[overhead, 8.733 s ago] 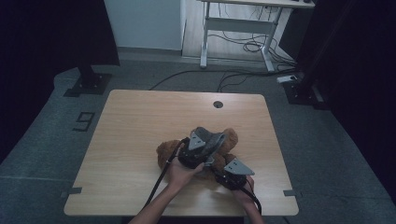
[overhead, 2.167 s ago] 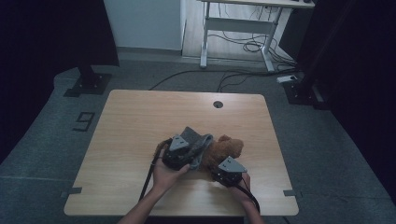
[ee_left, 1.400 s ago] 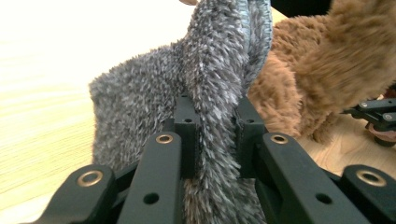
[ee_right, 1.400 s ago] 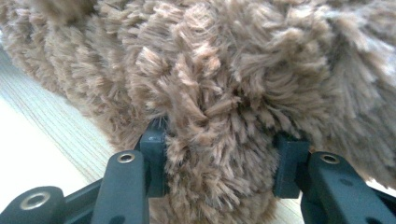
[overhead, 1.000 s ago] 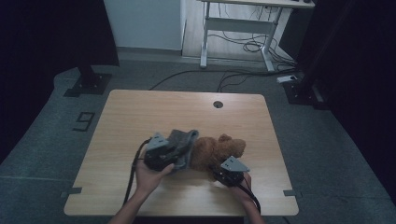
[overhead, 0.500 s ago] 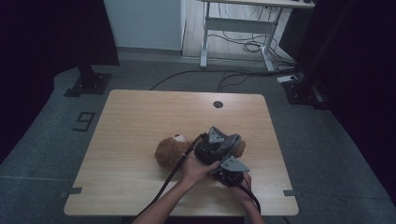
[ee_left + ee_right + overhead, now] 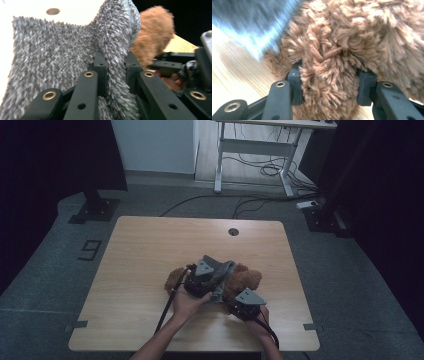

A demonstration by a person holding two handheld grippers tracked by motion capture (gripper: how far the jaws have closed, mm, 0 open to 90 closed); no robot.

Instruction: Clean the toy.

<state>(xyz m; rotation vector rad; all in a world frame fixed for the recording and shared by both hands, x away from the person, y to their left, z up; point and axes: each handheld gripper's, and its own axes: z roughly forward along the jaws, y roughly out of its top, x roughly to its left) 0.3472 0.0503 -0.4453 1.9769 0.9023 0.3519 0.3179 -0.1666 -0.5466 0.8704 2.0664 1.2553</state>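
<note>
**Grey cloth held over the brown toy**

While both hands work near the table's [image 7: 150,245] front edge, the brown toy [image 7: 247,279] lies on the wood, a little right of the table's middle and well short of the round hole [image 7: 233,231] at the far edge. One furry end of it sticks out to the left of the left gripper.

Left gripper [image 7: 218,281]: sits over the toy's middle. Jaws nearly closed, pinching a fold of grey cloth [image 7: 50,62] between the pads. In the left gripper view the cloth spreads up and left from the jaws, with the toy's brown fur just behind it to the right. From the high view the cloth hangs off the gripper's right side, against the toy.

Right gripper [image 7: 239,304]: at the toy's near right side, close to the table's front edge. Jaws partly open, clamped on a thick tuft of brown fur, pads pressing from both sides. In the right gripper view grey cloth shows blurred at upper left, beyond the toy.

Cables trail from both grippers toward the front edge.
</note>
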